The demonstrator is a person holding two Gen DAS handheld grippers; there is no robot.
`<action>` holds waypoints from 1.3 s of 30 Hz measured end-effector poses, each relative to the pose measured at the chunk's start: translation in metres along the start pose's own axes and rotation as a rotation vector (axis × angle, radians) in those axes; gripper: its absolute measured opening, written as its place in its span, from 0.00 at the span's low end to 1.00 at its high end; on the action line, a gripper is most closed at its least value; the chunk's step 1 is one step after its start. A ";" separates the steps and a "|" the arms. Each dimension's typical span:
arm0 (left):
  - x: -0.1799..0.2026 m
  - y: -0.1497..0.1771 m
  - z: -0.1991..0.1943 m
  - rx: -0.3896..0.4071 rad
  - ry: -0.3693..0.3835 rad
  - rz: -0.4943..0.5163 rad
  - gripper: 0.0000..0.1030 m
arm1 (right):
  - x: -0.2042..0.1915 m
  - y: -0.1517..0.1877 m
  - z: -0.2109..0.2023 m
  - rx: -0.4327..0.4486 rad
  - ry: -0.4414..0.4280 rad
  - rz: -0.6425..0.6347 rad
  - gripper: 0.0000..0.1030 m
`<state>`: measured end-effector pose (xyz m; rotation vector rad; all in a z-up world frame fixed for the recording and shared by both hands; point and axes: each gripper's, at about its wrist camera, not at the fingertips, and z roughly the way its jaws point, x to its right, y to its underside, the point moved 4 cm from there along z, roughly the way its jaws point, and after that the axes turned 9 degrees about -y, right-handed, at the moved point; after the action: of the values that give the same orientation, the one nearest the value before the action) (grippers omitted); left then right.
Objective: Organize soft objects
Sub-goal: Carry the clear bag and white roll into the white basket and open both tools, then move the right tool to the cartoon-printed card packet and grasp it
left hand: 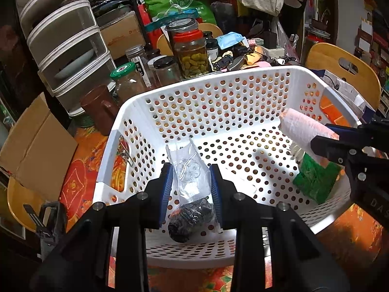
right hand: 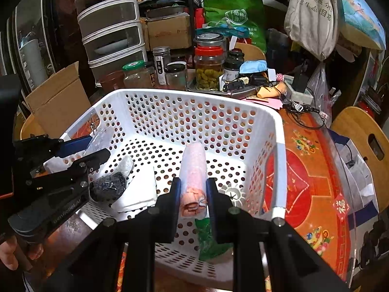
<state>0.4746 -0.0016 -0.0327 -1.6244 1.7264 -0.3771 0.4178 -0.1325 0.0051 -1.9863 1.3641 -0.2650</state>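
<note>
A white perforated basket (left hand: 218, 77) (right hand: 279, 150) stands on the table. My left gripper (left hand: 192, 185) (right hand: 82, 150) is shut on a clear plastic bag (left hand: 192, 170) with a dark soft bundle (left hand: 189, 216) (right hand: 109, 186) at its lower end, hanging over the basket floor. My right gripper (right hand: 193, 196) (left hand: 325, 138) is shut on a pink rolled cloth (right hand: 194, 168) (left hand: 301, 126), held above the basket's right side. A green packet (left hand: 316, 177) (right hand: 209, 238) and a white folded cloth (right hand: 138, 189) lie in the basket.
Glass jars (left hand: 192, 53) (right hand: 209, 68), a stacked drawer unit (left hand: 63, 39), a cardboard box (left hand: 31, 143) and small clutter crowd the table behind the basket. Wooden chairs (left hand: 345, 68) (right hand: 364, 146) stand to the right. The tablecloth (right hand: 308, 182) is orange and red.
</note>
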 end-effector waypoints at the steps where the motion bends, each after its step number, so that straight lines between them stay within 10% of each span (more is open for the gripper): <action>1: -0.002 -0.001 -0.001 0.007 -0.003 -0.009 0.33 | -0.001 0.000 -0.001 0.005 -0.008 0.004 0.20; 3: -0.008 -0.002 -0.006 0.021 -0.010 -0.026 0.61 | -0.002 -0.003 -0.010 0.040 -0.021 0.015 0.22; 6: -0.020 -0.002 -0.025 0.085 -0.010 -0.055 0.89 | -0.006 -0.004 -0.031 0.080 -0.041 0.026 0.52; 14: -0.060 0.062 -0.102 0.077 0.003 -0.093 0.93 | -0.023 0.072 -0.115 0.192 -0.071 0.094 0.80; 23: -0.062 0.222 -0.123 -0.033 0.072 -0.147 0.98 | -0.080 0.209 -0.075 0.022 -0.135 0.135 0.81; 39: -0.095 0.266 -0.107 -0.071 0.130 -0.264 0.98 | -0.146 0.206 -0.012 -0.090 -0.075 -0.021 0.77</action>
<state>0.2005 0.1038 -0.1037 -1.9237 1.6374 -0.5639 0.1977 -0.0502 -0.0882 -2.0638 1.3294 -0.1395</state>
